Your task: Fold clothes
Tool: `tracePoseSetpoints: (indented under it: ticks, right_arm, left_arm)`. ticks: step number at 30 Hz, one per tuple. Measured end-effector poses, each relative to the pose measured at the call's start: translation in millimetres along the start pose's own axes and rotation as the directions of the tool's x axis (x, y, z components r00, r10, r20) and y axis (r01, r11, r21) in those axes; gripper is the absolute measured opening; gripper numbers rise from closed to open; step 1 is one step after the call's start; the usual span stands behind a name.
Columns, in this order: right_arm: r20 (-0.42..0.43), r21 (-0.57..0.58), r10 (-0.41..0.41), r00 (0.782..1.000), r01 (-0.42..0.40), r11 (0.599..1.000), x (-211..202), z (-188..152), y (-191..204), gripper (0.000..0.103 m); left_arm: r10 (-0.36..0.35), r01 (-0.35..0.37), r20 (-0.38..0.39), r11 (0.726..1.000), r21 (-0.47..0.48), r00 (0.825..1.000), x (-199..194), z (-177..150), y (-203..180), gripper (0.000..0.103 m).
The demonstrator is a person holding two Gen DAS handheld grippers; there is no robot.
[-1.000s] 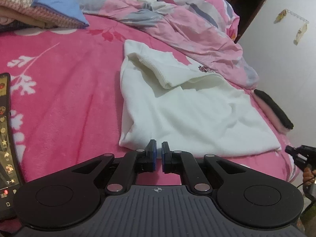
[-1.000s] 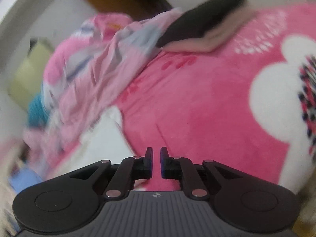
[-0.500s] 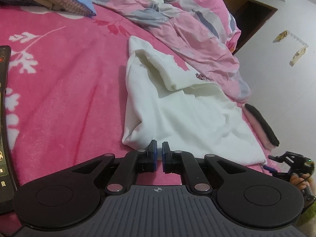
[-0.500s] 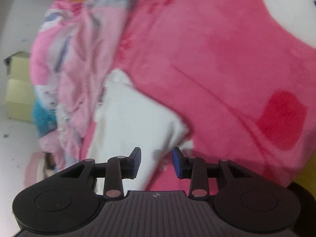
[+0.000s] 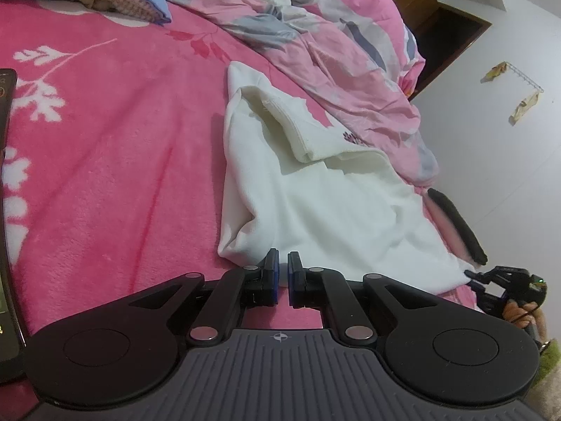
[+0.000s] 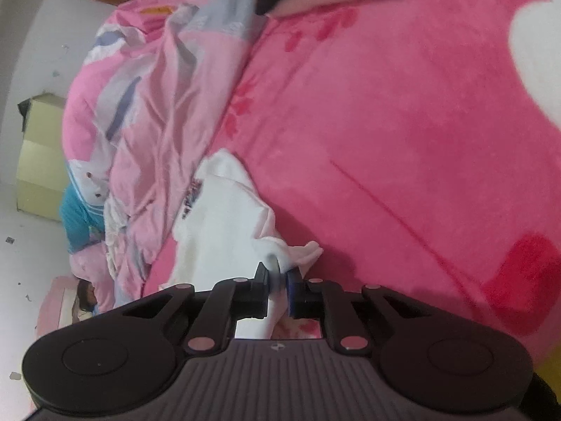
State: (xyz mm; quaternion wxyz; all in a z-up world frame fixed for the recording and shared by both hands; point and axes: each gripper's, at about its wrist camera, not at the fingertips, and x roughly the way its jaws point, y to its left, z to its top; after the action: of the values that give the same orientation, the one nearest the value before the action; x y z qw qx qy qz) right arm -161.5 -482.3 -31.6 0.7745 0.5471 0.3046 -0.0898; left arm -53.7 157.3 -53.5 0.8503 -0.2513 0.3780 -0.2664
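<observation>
1. A white shirt (image 5: 315, 203) lies partly folded on the pink bed (image 5: 105, 175), next to a crumpled pink blanket (image 5: 333, 42).
2. The left tongs (image 5: 283, 273) are closed with nothing in them. They sit just at the near edge of the shirt.
3. The right tongs (image 6: 278, 280) have just been closing, and they now pinch a corner of the white shirt (image 6: 224, 217).
4. A black and pink folded thing (image 5: 455, 224) lies at the far edge of the bed.
5. A phone (image 5: 7, 210) lies on the left side.
</observation>
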Motion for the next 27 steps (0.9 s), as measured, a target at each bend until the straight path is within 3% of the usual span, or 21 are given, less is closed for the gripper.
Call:
tracePoseSetpoints:
  ticks: [4,6,9,12,15,17,19,23,27]
  right_arm:
    - [0.054,-0.068,0.101,0.993,-0.097,0.993,0,3,1,0.011]
    - [0.083,-0.168,0.16,0.984,-0.144,0.975,-5,2,8,0.011]
    - [0.088,-0.233,0.182,0.979,-0.157,0.96,-8,2,1,0.012]
    - [0.104,-0.142,0.146,0.984,-0.131,0.981,-8,8,-25,0.014]
    - [0.223,0.018,0.101,0.97,-0.107,0.994,-22,18,-59,0.015]
    - [0.255,0.132,0.089,0.963,-0.125,0.983,-33,25,-78,0.015]
    - [0.238,0.156,0.101,0.966,-0.14,0.978,-41,27,-81,0.017]
    - [0.129,0.104,0.097,0.987,-0.111,0.988,-44,19,-57,0.039]
    - [0.009,0.082,0.098,0.995,-0.098,0.992,-32,9,-30,0.04]
  left_arm:
    - [-0.001,0.001,-0.002,1.0,0.0,1.0,0,0,0,0.005]
    - [-0.001,0.001,-0.002,1.0,-0.001,1.0,0,0,0,0.005]
    - [-0.003,0.003,-0.002,1.0,-0.002,1.0,0,1,1,0.005]
    - [-0.005,0.005,-0.003,1.0,-0.003,1.0,1,1,1,0.005]
    - [-0.006,0.006,-0.004,1.0,-0.003,1.0,1,1,1,0.005]
    - [-0.007,0.007,-0.004,1.0,-0.004,1.0,1,1,1,0.005]
    - [-0.007,0.007,-0.004,1.0,-0.005,1.0,2,1,2,0.005]
    - [-0.008,0.008,-0.002,1.0,-0.009,1.0,2,0,2,0.005]
    - [-0.006,0.006,0.0,1.0,-0.009,1.0,2,0,2,0.005]
